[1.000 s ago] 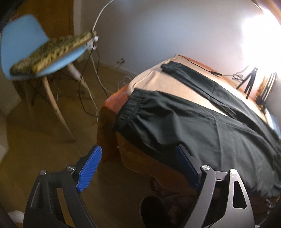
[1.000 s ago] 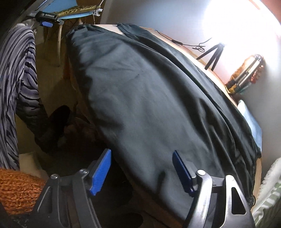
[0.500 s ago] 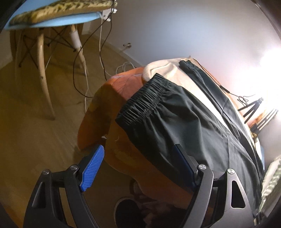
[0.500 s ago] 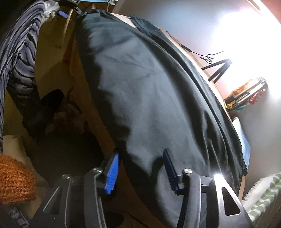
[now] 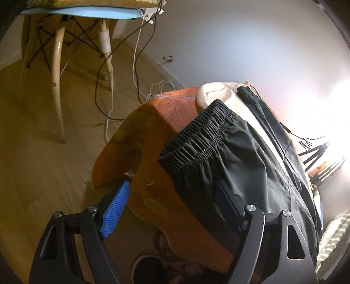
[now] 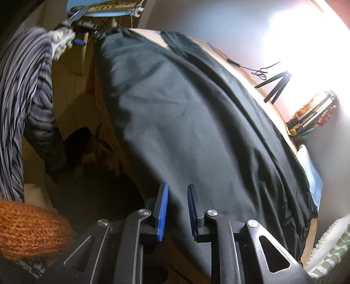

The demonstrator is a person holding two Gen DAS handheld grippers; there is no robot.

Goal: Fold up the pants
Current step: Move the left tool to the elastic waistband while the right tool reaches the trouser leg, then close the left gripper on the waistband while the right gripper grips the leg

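Black pants (image 6: 196, 113) spread over orange-covered bench (image 5: 153, 122), right gripper (image 6: 177, 209) just closing, clamped on near edge fabric, left gripper (image 5: 172, 205) narrowing, apart, straddling bench corner below elastic waistband (image 5: 196, 135), blue chair (image 5: 83, 13) beyond.

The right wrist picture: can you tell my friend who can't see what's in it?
The right gripper, with blue pads, has just been closing on the near edge of dark green-black pants spread over a surface; cloth lies between its narrow jaws. To the left, a striped grey sleeve reaches toward the pants' far end.
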